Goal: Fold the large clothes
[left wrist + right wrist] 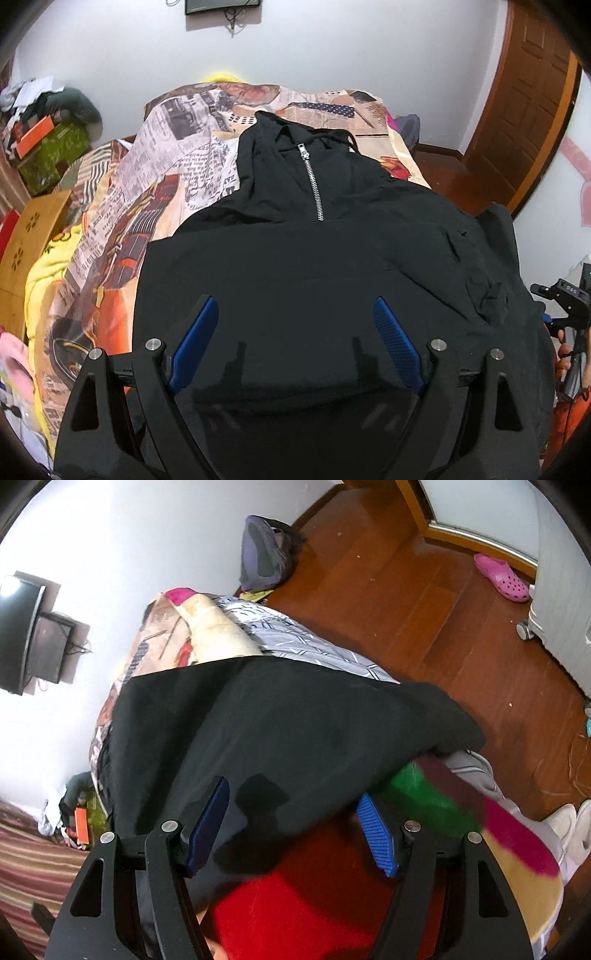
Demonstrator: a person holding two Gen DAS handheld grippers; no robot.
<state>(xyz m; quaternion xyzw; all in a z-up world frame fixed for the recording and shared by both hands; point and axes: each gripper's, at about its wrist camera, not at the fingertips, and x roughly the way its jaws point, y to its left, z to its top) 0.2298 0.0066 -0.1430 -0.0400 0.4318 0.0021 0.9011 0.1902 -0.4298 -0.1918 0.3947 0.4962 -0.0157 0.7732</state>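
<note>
On bedspread (155,155): illegible newsprint lettering

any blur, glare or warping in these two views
Left wrist view: sharp, the black hoodie shows little detail, and fisheye bends the door frame. Right wrist view: motion smear on the colourful blanket, glare on the wall screen, claw shadow on the cloth.

Black left gripper (295,314), blue pads (195,343), silver screws
</note>
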